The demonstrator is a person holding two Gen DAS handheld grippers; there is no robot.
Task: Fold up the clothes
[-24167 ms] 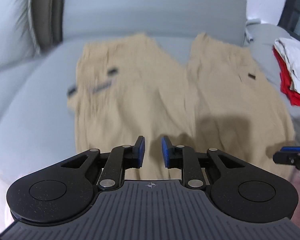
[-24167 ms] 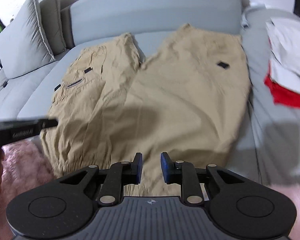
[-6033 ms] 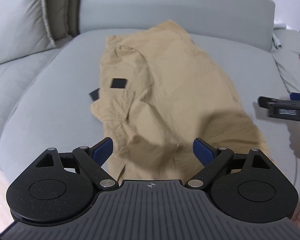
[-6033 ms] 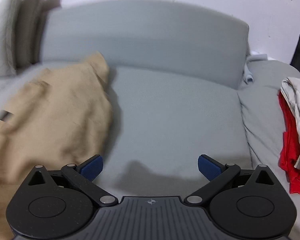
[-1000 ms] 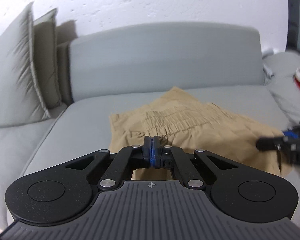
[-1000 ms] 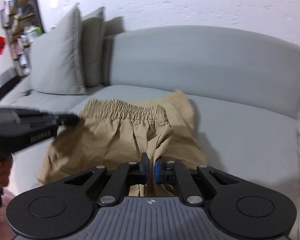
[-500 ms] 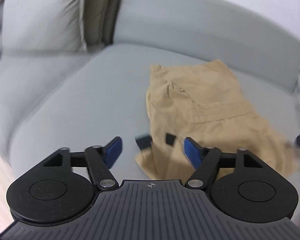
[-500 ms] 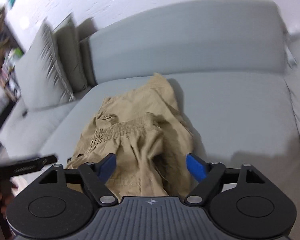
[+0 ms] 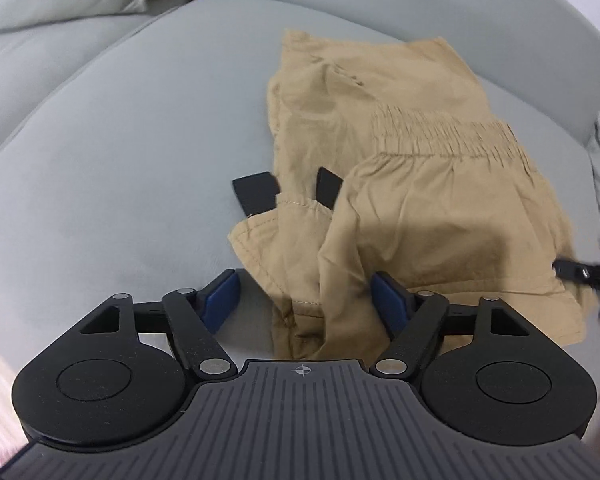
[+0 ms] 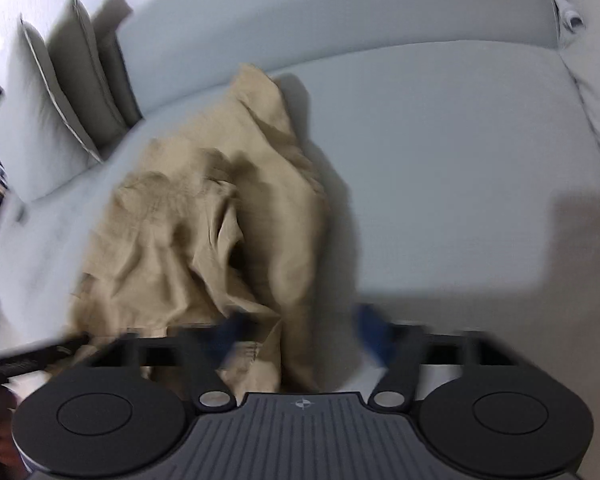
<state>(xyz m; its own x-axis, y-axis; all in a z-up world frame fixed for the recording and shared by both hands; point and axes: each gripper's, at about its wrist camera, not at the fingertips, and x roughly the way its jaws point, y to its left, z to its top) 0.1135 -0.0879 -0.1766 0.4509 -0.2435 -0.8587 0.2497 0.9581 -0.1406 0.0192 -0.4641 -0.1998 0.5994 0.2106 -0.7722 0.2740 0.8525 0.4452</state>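
Khaki trousers (image 9: 400, 184) lie folded into a rough bundle on the grey sofa seat (image 9: 120, 152), toward the middle of the cushion, elastic waistband (image 9: 448, 138) on top facing the backrest. Two black tabs (image 9: 256, 192) stick out at the left edge of the bundle. Near hem is rumpled, with layers not lined up.

Left gripper (image 9: 306, 304): fingers (image 9: 220, 300) apart and closing, with a loose fold of the near hem lying between them; the pads are not pressing it, so nothing is held. Right gripper (image 10: 300, 336): blurred, fingers apart and closing, cloth edge between them, no visible pinch, so released. The right gripper's tip shows at the right edge of the left view, just beside the bundle's right corner.

Handling, as a judgement: light, soft woven cotton, limp, no stiffness; it drapes and creases, and layers slide over each other if dragged. Not fragile. The waistband is the thickest, grippiest part; hems and corners are thin and easy to pinch. Best hold is probably both near corners, one per gripper, catching all layers so the stack does not shear. A single-layer pinch would likely peel the fold open.

Containers: none in view. Grey cushions (image 10: 60, 92) are stacked at the sofa's left end, well apart from the trousers.

Fold looks mostly done but untidy; it likely needs one more fold or a smoothing pass.
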